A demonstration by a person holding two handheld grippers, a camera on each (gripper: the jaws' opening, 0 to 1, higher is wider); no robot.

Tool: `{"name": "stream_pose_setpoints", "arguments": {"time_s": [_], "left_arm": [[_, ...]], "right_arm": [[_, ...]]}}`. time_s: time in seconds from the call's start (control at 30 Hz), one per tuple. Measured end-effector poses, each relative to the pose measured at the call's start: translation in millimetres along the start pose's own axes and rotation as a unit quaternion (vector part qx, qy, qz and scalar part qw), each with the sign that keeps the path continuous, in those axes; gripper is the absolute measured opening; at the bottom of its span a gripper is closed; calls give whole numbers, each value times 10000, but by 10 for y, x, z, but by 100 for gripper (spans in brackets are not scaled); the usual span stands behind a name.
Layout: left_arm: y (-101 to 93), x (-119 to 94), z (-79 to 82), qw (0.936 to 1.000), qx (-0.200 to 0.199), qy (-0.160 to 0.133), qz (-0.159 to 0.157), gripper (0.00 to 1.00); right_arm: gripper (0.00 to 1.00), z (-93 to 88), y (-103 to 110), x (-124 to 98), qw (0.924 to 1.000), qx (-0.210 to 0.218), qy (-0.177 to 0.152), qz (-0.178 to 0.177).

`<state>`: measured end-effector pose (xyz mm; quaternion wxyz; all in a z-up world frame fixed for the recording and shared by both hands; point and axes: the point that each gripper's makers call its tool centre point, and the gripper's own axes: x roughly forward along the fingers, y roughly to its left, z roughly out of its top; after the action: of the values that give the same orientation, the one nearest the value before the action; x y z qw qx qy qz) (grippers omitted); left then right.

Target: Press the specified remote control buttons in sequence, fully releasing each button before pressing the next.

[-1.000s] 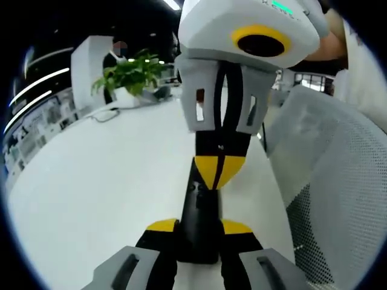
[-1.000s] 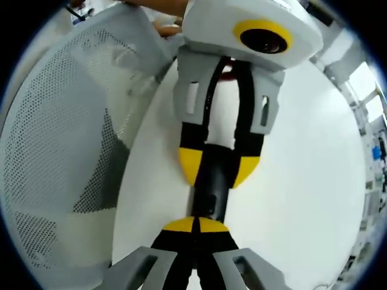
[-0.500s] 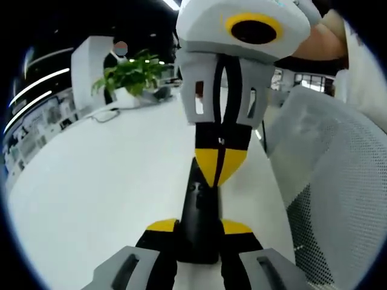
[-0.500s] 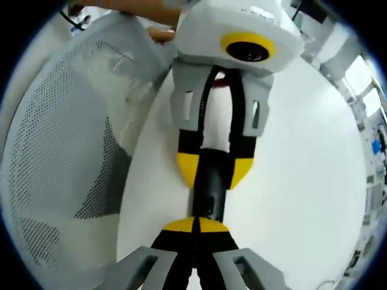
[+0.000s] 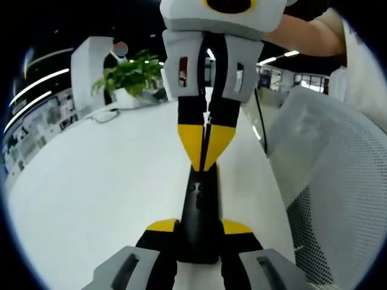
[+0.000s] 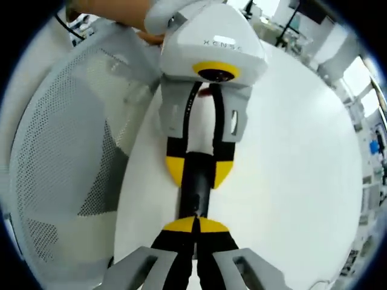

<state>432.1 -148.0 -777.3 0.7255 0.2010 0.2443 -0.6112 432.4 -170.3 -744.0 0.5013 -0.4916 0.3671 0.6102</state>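
Left gripper view, left tongs clamping black remote on white table, right tongs closed above it

The left gripper view looks low along the white tabletop, close over the black remote, toward a potted plant and the right gripper facing it. The right gripper view looks the opposite way from higher up, tilted down, meeting the left gripper with a mesh chair alongside. Both share the remote, tabletop and chair.
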Motion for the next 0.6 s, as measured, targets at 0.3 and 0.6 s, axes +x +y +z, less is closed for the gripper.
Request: {"name": "stream_pose_setpoints", "arguments": {"time_s": [0.3,0.6], "left_arm": [[-6,-2,-6,10000,-18,-38,7,25],[-4,-3,-14,10000,-10,-47,-1,25]], "right_arm": [[0,42,-32,-13,10000,-27,0,10],[0,67,-29,35,10000,23,-39,82]]}}
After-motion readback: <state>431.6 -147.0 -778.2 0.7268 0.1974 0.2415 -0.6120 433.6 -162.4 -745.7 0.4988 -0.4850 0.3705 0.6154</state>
